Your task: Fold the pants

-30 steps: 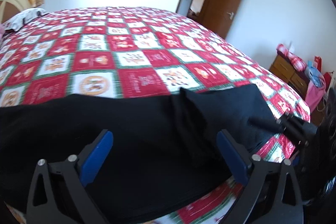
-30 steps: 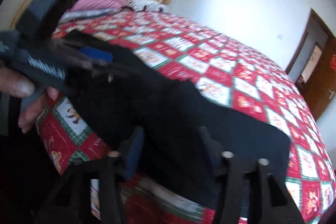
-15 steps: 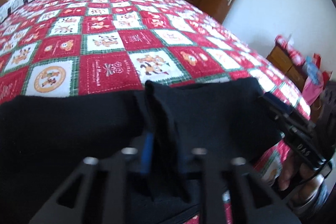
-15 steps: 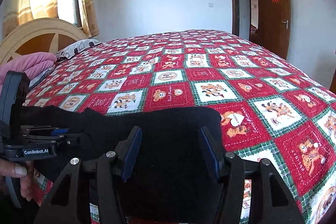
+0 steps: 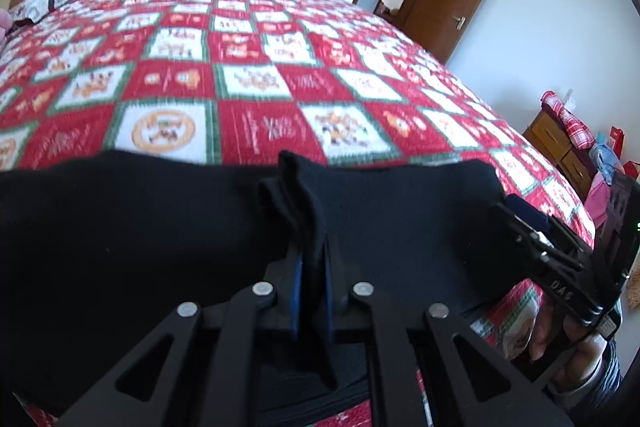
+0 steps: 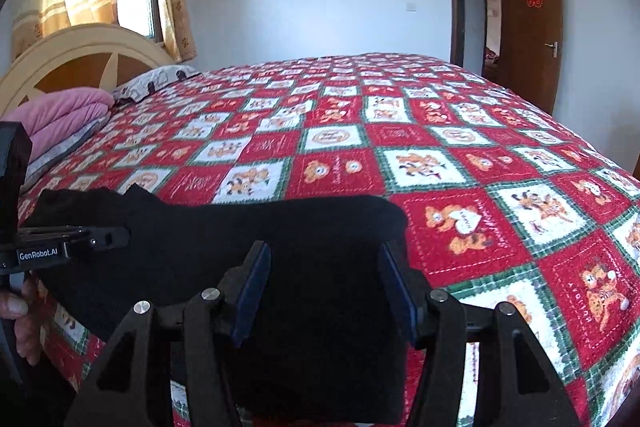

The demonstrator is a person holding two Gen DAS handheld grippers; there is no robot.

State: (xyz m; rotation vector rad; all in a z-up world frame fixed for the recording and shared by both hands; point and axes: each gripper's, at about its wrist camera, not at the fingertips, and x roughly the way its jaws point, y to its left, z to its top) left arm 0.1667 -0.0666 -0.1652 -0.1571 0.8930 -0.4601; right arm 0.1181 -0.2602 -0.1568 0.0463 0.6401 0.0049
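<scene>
Black pants (image 5: 400, 219) lie along the near edge of the bed (image 5: 248, 87), over its checked quilt. The left gripper (image 5: 311, 267) is pressed together, pinching a raised fold of the pants. The right gripper (image 6: 326, 283) hovers spread over the pants' end, gripping nothing.

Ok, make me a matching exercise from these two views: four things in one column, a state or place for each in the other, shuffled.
1. left gripper
2. right gripper
3. black pants
4. pink blanket

a. by the headboard
b. jaws apart over the cloth
c. spread along the bed's near edge
d. shut on a fold of cloth

Pairs: 1-d, 2-b, 3-c, 4-a
</scene>
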